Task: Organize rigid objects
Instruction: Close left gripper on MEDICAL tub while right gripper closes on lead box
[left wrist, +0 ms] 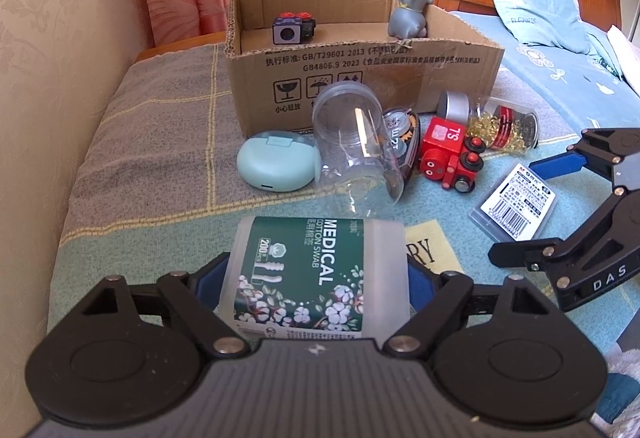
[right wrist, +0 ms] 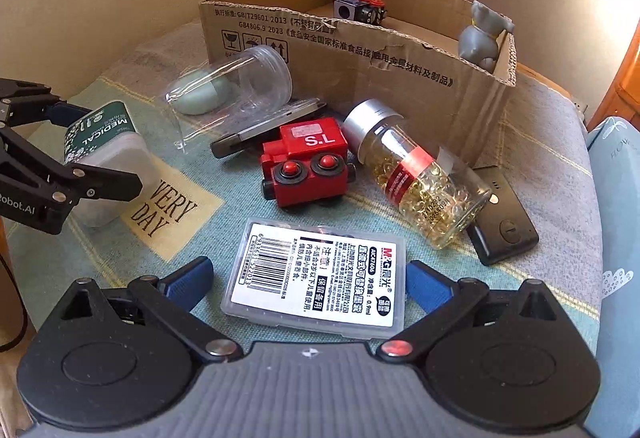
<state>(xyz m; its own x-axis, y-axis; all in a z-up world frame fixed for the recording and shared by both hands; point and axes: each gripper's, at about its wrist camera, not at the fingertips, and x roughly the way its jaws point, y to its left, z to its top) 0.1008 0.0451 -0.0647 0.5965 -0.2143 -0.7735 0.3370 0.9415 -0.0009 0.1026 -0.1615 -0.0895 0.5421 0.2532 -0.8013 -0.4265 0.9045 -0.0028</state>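
Observation:
My left gripper (left wrist: 316, 278) is shut on a cotton swab box (left wrist: 316, 278) with a green label, its blue pads against both sides; it also shows in the right wrist view (right wrist: 108, 157). My right gripper (right wrist: 308, 284) is open, its fingers on either side of a flat clear plastic case (right wrist: 316, 278) with a white barcode label, lying on the bedspread. The same case shows in the left wrist view (left wrist: 516, 209) by the right gripper (left wrist: 560, 205). A cardboard box (left wrist: 360, 65) stands at the back with a toy cube (left wrist: 292, 27) and a grey figurine (left wrist: 408, 17) inside.
On the bedspread lie a clear empty jar (right wrist: 236, 85), a mint green case (left wrist: 276, 161), a red toy train (right wrist: 308, 161), a bottle of yellow capsules (right wrist: 416, 169), a black device (right wrist: 504, 230) and a dark flat gadget (right wrist: 260, 129). A wall is left, a pillow (left wrist: 536, 1) right.

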